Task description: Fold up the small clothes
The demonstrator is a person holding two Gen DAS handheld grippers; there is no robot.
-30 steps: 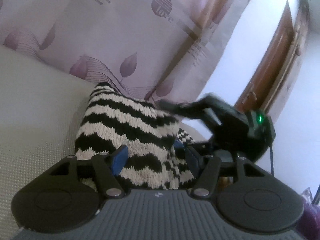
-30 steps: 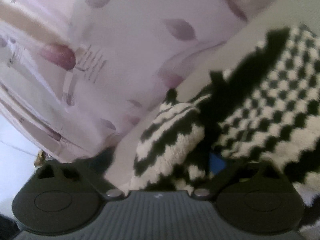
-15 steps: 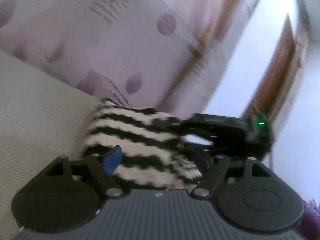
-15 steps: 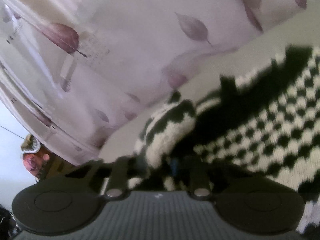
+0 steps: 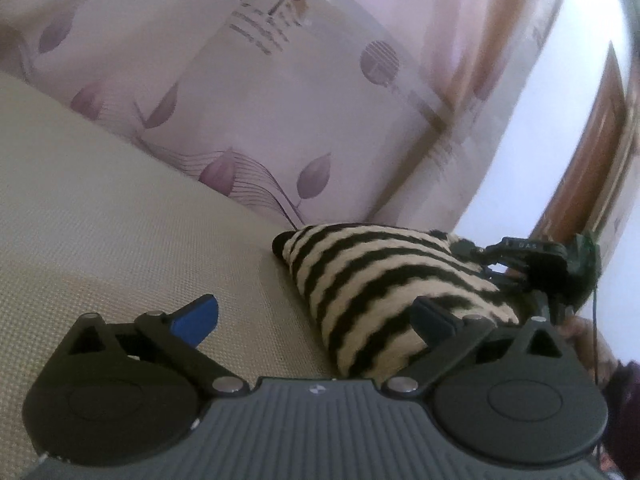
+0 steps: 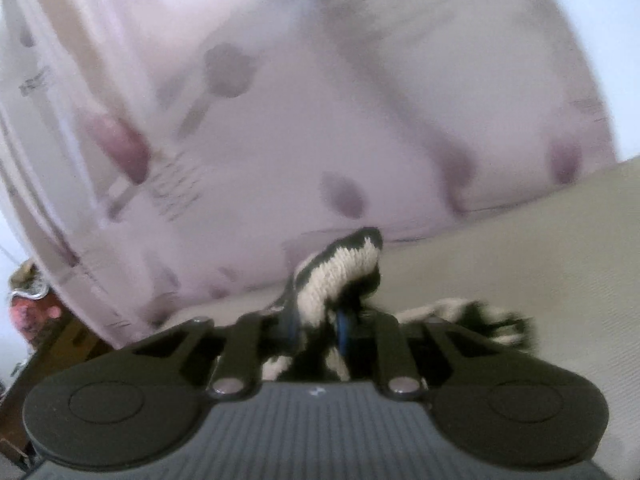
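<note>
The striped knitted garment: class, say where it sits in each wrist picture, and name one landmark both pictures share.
Left wrist view: the striped knitted garment lies right of centre on the beige surface, between the open left gripper fingers.
Right wrist view: a bunched fold stands at centre, pinched by the right gripper.
Shared landmark: the leaf-print curtain behind.

Your left gripper [image 5: 314, 320] has just been opening; its jaws now stand wide apart. The striped knit garment [image 5: 384, 280] lies on the beige surface [image 5: 120, 220], its near end between the blue pads [image 5: 196, 316], touching neither visibly. The right gripper [image 5: 532, 264] sits at the garment's far right edge. A leaf-patterned curtain [image 5: 280, 100] hangs behind.
</note>
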